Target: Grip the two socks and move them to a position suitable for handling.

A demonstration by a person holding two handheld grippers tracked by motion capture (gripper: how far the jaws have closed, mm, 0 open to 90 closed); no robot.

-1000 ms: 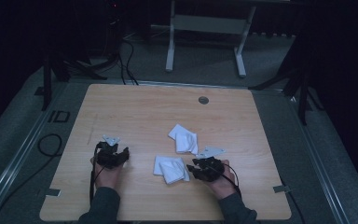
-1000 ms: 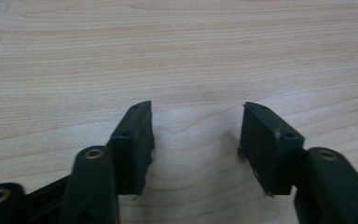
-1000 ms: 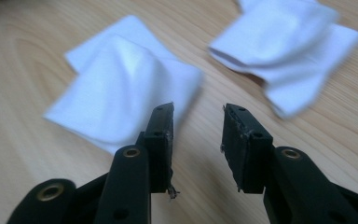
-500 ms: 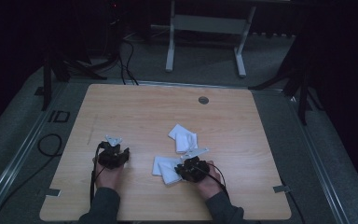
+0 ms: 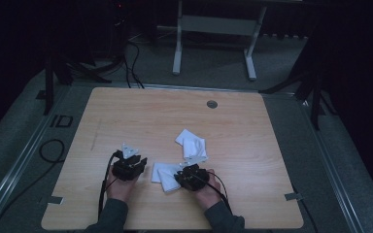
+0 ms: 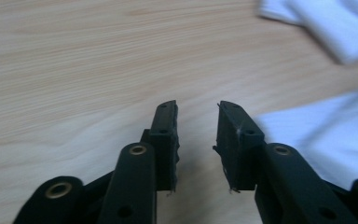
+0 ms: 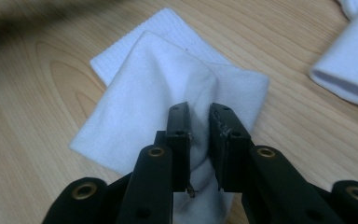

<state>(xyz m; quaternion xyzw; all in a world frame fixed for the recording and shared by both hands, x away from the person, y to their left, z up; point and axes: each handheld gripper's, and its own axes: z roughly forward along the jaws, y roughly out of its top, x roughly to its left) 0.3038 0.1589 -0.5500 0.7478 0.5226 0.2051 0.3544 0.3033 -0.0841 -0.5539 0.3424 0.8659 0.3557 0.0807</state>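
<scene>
Two white folded socks lie on the wooden table (image 5: 150,116). My right gripper (image 5: 177,178) (image 7: 199,114) is over the near sock (image 5: 162,174) (image 7: 168,70), with a raised fold of it pinched between the pads. Its jaws closed on the fold and have just eased open slightly. To the left of the near sock (image 6: 326,135), my left gripper (image 5: 132,158) (image 6: 196,112) stands open over bare wood. Its jaws have just been closing with nothing between them. The far sock (image 5: 191,143) (image 7: 349,65) (image 6: 335,28) lies a little beyond, untouched.
A round cable grommet (image 5: 212,104) sits near the table's far edge. A white desk frame (image 5: 213,24) stands on the floor behind the table. Black cables (image 5: 48,150) run along the floor at the left.
My right hand has moved left onto the near sock and pinched up a fold of it. The left hand has shifted a little right, toward that sock.
</scene>
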